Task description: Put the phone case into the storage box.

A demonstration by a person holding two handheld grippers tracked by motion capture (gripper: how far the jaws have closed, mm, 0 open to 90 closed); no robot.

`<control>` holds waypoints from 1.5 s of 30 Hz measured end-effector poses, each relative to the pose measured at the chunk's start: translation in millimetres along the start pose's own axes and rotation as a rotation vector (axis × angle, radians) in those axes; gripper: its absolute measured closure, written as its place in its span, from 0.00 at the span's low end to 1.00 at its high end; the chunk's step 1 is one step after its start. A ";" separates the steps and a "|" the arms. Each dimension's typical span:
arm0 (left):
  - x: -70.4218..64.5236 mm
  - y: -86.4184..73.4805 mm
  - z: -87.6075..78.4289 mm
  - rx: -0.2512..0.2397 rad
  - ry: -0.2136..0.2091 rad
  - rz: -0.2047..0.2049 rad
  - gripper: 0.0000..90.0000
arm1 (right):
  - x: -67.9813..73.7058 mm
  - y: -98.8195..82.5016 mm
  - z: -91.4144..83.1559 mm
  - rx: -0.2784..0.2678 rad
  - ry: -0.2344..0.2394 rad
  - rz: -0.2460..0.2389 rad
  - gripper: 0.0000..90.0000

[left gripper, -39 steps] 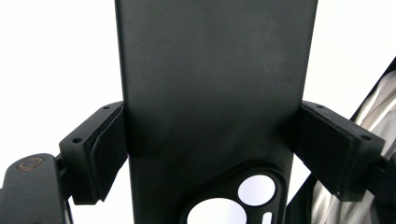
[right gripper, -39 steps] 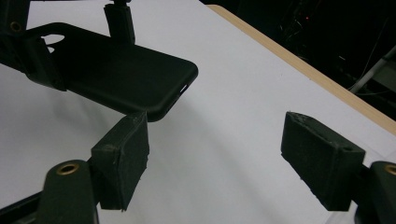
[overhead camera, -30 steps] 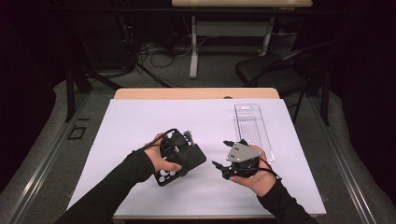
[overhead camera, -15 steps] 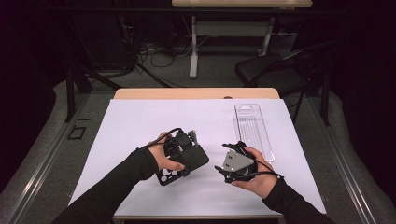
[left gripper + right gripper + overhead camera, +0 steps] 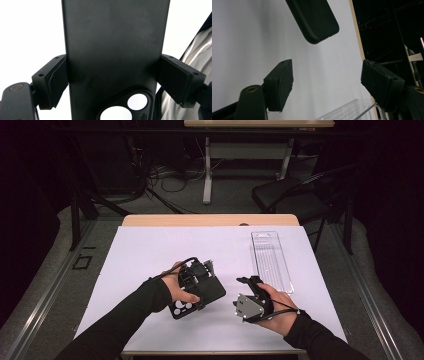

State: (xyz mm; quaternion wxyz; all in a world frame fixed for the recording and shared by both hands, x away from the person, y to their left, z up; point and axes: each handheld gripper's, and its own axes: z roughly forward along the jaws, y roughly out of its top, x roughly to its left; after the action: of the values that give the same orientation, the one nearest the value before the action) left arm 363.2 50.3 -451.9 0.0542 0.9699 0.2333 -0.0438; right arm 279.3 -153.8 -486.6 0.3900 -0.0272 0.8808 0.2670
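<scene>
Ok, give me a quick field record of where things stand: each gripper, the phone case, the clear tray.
left gripper: jaws closed on the two long edges of the phone case
phone case: black, camera cutouts at the end nearest the left gripper's camera, held above the white table cover
right gripper: open, nothing between its jaws, short of the case's rounded end
clear plastic tray: lying flat on the cover beyond the right hand, untouched

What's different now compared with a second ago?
Very little. The right gripper shifted slightly down and toward the phone case, its fingers open and empty. The left gripper stays clamped on the case, and the clear tray lies where it was.
</scene>
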 end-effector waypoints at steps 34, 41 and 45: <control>-8.3 12.5 0.1 0.005 -0.028 0.031 0.16 | 14.7 9.9 5.5 -0.015 -0.041 -0.292 0.44; -10.8 14.8 1.0 0.004 -0.032 0.037 0.16 | 17.0 10.9 6.4 -0.032 -0.051 -0.325 0.47; -13.6 16.3 1.6 0.003 -0.037 0.038 0.16 | 20.7 11.6 7.1 -0.038 -0.044 -0.335 0.50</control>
State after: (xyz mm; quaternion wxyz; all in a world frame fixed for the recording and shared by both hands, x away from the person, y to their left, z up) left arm 358.5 29.6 -450.6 0.0576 0.9733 0.2138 -0.0609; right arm 266.7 -137.1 -499.8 0.4478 -0.1754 0.8499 0.2155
